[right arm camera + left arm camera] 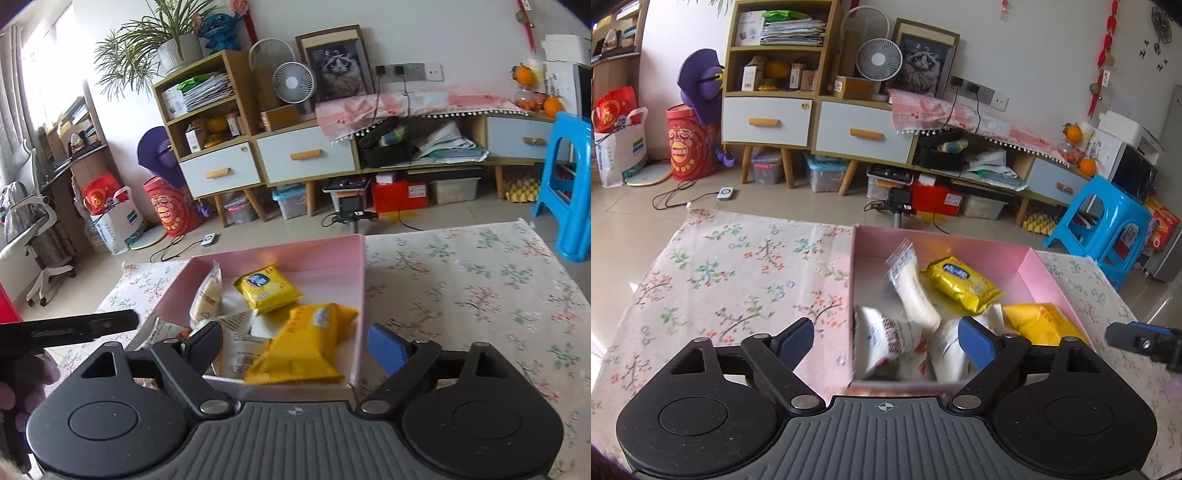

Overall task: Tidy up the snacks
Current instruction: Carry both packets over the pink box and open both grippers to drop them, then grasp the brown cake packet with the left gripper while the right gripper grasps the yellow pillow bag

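Observation:
A pink box (1041,266) on the floral tablecloth holds several snack packs: two yellow packs (960,282) (1039,321) and white packs (912,291). One white pack is blurred, tilted in mid-air over the others. My left gripper (886,341) is open and empty above the box's near left corner. In the right wrist view the same pink box (332,254) shows the yellow packs (266,286) (306,343) and white packs (208,299). My right gripper (295,343) is open and empty over the box's near edge.
The floral cloth (738,277) covers the table left of the box and also right of it (461,295). A blue stool (1104,225) stands beyond the table's right side. Cabinets and storage bins line the far wall. The left gripper's body shows in the right wrist view (74,326).

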Motion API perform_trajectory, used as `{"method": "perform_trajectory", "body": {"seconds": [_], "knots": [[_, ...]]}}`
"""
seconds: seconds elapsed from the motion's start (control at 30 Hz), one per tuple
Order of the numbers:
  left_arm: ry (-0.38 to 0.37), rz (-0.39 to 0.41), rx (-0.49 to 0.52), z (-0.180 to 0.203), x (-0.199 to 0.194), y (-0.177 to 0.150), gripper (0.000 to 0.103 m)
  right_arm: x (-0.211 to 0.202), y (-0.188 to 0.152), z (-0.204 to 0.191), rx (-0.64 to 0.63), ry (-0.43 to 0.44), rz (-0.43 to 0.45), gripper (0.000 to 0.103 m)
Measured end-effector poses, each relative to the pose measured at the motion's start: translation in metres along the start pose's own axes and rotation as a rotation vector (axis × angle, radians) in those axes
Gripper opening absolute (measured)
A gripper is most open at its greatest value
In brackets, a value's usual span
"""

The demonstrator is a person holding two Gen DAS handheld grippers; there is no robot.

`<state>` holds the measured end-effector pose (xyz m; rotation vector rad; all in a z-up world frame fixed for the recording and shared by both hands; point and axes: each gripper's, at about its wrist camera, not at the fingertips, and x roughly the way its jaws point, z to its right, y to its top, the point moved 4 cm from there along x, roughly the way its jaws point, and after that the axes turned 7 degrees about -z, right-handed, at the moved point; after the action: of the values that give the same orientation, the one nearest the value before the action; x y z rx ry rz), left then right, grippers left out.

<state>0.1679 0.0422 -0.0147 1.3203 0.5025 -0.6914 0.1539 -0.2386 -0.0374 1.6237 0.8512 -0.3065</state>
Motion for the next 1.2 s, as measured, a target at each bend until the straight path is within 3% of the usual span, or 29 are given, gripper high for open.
{"method": "perform_trajectory", "body": {"seconds": [0.47, 0.73, 1.2], "knots": [[0.019, -0.002, 0.04, -0.011, -0.035, -0.039, 0.1, -0.034, -0.021, -0.005, -0.058, -0.022, 0.028, 0.09], [0.046, -0.023, 0.065, -0.027, -0.047, -0.07, 0.1, -0.038, -0.051, -0.008, -0.108, -0.052, 0.009, 0.092], [0.073, 0.005, 0.076, -0.057, -0.058, -0.11, 0.101, -0.042, -0.09, -0.012, -0.186, -0.077, 0.013, 0.094]]}}
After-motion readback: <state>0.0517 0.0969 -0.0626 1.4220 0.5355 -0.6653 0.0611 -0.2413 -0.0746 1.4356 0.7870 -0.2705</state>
